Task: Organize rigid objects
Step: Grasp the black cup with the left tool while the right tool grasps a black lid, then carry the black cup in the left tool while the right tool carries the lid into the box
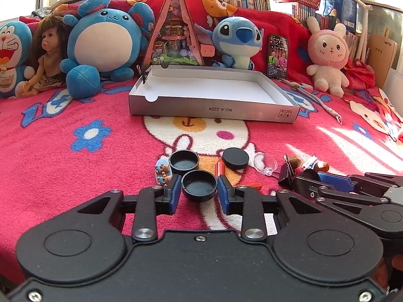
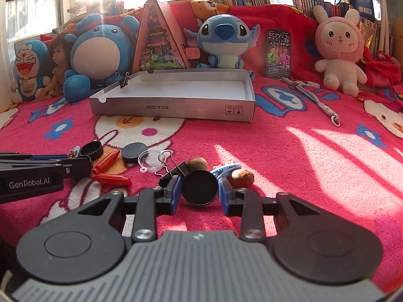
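My left gripper (image 1: 199,193) is shut on a black cap (image 1: 199,185) that sits hollow side up between the blue pads, low over the red blanket. My right gripper (image 2: 199,194) is shut on a flat black lid (image 2: 199,186), which is tilted on edge. An empty silver-sided box (image 1: 214,110) lies ahead with a binder clip on its left rim. Loose on the blanket are another black cap (image 1: 183,161), a black lid (image 1: 235,158), a clear plastic dome (image 2: 151,162), two red crayons (image 2: 105,163), a black binder clip (image 2: 173,173) and two nuts (image 2: 243,177).
Plush toys (image 1: 105,37), a doll, a triangular display case (image 1: 173,32) and a phone (image 1: 277,56) line the back behind the box. A coiled cord (image 2: 317,100) lies right of the box. The left gripper's arm (image 2: 32,173) reaches in from the left in the right wrist view.
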Tool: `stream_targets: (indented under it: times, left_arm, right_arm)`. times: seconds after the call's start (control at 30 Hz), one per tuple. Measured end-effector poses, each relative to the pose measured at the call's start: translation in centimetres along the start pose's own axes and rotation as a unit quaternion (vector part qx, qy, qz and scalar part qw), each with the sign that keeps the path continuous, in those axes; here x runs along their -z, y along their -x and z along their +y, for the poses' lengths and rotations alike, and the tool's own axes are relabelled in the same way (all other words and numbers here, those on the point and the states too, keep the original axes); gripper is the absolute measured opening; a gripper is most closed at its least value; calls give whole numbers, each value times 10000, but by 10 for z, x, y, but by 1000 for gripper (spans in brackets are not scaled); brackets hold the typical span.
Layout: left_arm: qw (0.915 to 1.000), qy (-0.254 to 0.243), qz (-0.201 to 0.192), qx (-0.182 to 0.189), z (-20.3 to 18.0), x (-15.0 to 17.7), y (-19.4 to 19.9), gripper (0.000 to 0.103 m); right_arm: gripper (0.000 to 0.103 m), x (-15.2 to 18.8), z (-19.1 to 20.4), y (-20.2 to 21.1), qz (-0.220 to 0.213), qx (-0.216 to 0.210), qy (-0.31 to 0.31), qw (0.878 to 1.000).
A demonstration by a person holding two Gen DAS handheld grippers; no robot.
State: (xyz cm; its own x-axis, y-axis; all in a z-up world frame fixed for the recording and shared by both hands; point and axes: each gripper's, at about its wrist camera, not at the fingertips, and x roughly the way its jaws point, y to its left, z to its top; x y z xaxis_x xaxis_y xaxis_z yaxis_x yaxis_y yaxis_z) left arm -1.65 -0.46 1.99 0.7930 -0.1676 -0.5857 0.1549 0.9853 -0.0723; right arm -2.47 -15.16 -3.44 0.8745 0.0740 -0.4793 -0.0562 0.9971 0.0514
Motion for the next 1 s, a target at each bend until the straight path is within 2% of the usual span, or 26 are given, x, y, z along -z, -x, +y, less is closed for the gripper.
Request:
stream_targets:
  times: [0.2, 0.27, 0.3, 0.37, 0.53, 0.6, 0.67, 0.7, 0.73, 0.77, 1.0]
  left_arm:
    - [9999, -108, 70, -90, -1, 7, 0, 30]
    - [9998, -93, 30, -166, -1, 8, -1, 32]
    - [9998, -73, 4, -206, 0, 8, -1, 34]
    - [9996, -61, -47, -261, 1, 8, -1, 42]
    - [9994, -116, 24, -310, 0, 12, -8, 43]
    - [9995, -139, 42, -296, 0, 14, -10, 41]
    - [9995, -179, 18, -264, -1, 15, -9, 31]
    - [9995, -195, 14, -257, -1, 15, -9, 31]
    - [9995, -201, 10, -239, -2, 15, -8, 31]
    - [9996, -196, 3, -209, -2, 14, -7, 31]
    - [9996, -187, -148, -140, 2, -2, 5, 31]
  right_arm:
    - [40, 2, 3, 3, 98, -93, 54, 9999]
    - [62, 4, 3, 4, -7, 42, 29, 10000]
    - [68, 4, 3, 4, -75, 117, 4, 9999]
    - [69, 5, 1, 6, -147, 179, -55, 9997]
    - [69, 10, 1, 4, -120, 225, -58, 9997]
    - [69, 11, 3, 4, -143, 236, 14, 9996]
    - [69, 12, 6, 5, -175, 208, 94, 9996]
    - [63, 12, 7, 5, -154, 188, 118, 9996]
    - [52, 12, 8, 4, -94, 145, 136, 9998]
    - [37, 11, 8, 4, -42, 125, 140, 9998]
    - [37, 0, 9, 8, -81, -11, 241, 9997]
